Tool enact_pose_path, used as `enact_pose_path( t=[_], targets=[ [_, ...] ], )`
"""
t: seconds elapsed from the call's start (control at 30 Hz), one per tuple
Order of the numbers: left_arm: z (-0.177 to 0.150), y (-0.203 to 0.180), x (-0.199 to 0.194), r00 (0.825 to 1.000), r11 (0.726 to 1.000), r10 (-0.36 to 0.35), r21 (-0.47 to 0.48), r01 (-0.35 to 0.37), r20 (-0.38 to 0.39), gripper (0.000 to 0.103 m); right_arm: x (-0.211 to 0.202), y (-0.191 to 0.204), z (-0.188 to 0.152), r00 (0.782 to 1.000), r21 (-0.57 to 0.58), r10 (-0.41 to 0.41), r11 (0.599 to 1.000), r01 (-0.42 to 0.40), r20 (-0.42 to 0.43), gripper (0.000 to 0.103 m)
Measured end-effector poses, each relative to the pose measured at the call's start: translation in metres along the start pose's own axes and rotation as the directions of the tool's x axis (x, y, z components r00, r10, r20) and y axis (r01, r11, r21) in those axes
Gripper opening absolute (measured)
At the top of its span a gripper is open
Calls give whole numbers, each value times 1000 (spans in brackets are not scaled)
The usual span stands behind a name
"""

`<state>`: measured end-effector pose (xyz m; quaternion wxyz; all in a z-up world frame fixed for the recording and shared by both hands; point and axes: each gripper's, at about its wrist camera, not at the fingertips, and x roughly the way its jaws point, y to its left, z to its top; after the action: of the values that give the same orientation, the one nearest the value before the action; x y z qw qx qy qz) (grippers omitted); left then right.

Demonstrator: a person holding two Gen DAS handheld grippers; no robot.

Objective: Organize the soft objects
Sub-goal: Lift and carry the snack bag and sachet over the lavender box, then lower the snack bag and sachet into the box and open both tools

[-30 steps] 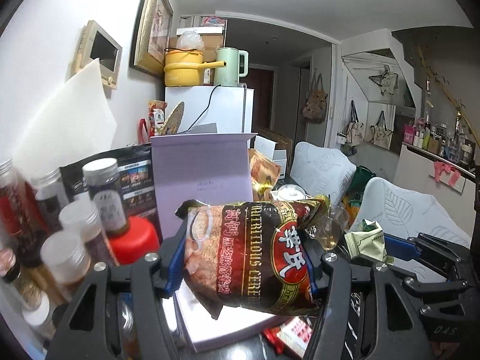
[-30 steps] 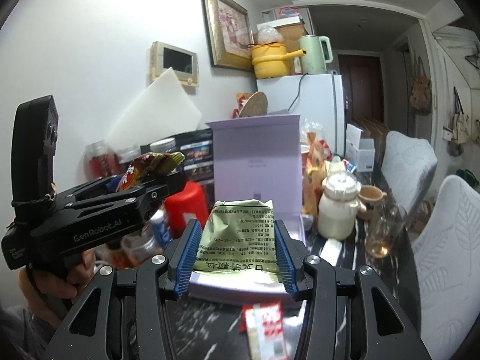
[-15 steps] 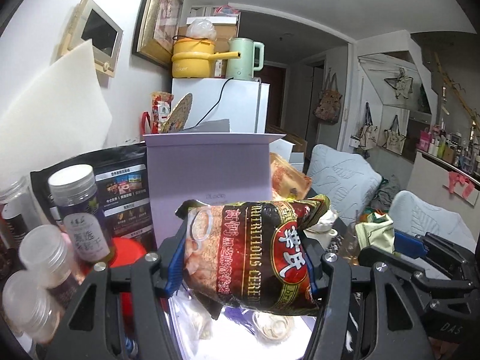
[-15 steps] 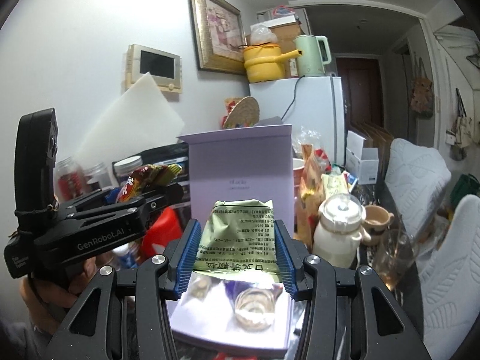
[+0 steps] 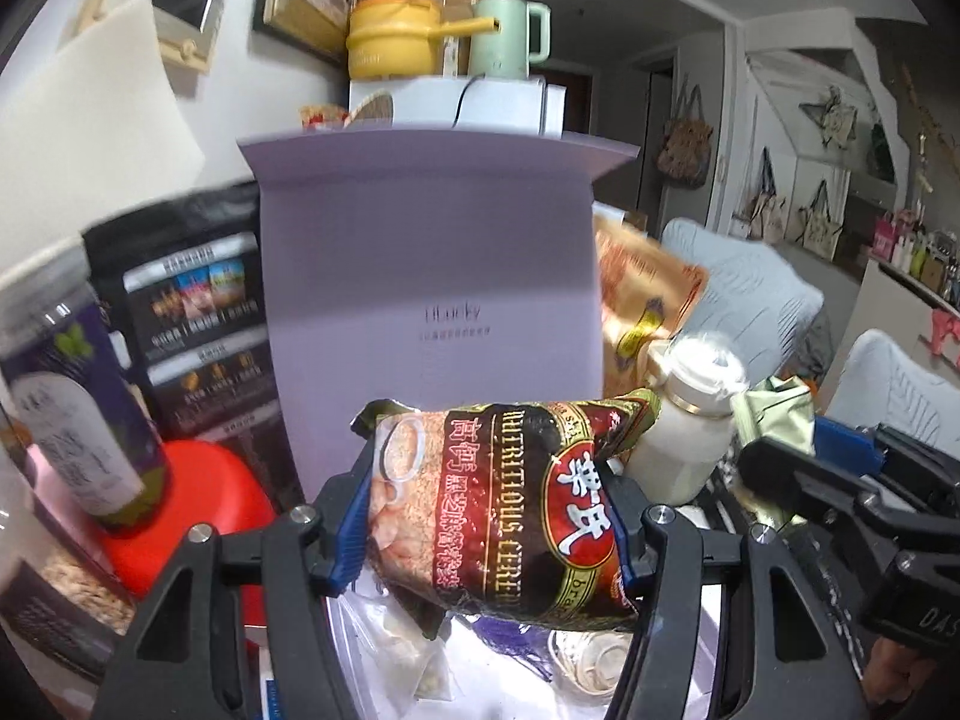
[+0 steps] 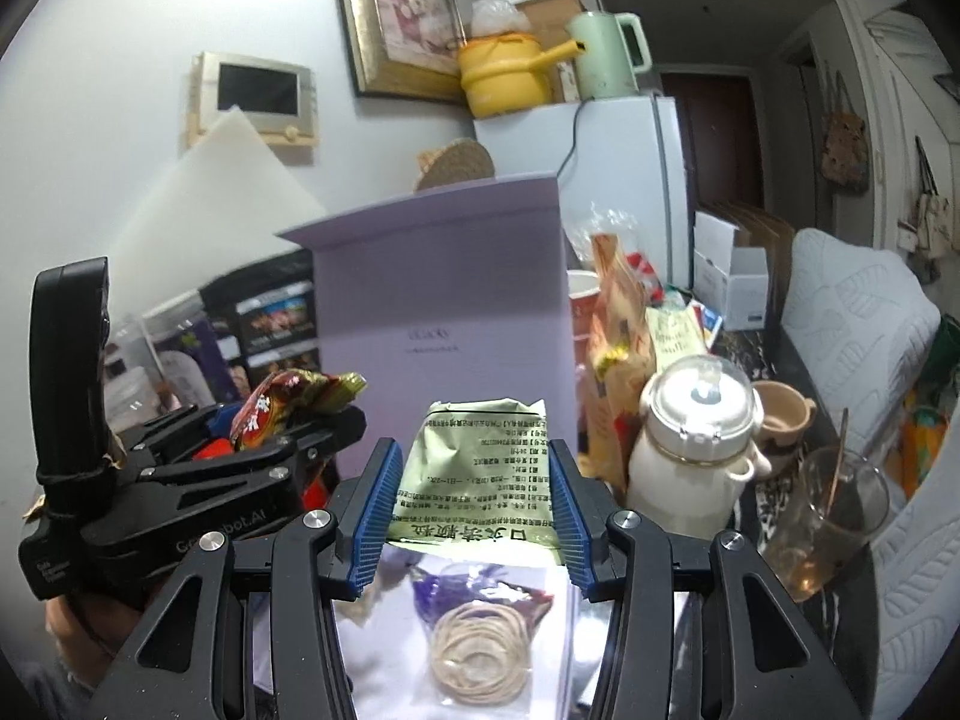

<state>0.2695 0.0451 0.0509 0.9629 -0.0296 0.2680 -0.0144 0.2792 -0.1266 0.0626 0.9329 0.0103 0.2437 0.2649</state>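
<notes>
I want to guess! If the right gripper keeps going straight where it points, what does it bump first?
Probably the lilac box's upright lid, straight ahead past the green packet it holds; depth is hard to judge.

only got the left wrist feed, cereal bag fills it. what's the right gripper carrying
Observer: The right gripper is shut on a pale green packet with black print.
Operator: whats under it
Observer: The open lavender box; a coil of cream rubber bands lies inside, right below the packet.
Operator: anything close on its right side
Observer: A white lidded pot stands just right of the box, and a glass with a spoon beyond it.
</notes>
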Motion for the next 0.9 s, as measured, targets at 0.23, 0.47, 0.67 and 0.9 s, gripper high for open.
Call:
enact_pose_path(
  t=[0.23,0.47,0.67,0.9],
  targets=[
    [-10,-4,24,997,999,34,24,-32,-68,60,23,-8,-10,997,-3,-26,1000,26,-74,48],
    [-18,-5,47,988,997,58,55,-51,-142,60,47,-12,-20,990,-3,-33,999,33,-140,48],
    [-23,0,66,973,997,74,45,-66,-219,60,72,-18,-33,977,27,-17,999,24,-212,48],
    [-33,-2,83,955,995,93,59,-80,-283,60,84,-21,-42,967,34,-21,999,31,-254,48]
  ],
)
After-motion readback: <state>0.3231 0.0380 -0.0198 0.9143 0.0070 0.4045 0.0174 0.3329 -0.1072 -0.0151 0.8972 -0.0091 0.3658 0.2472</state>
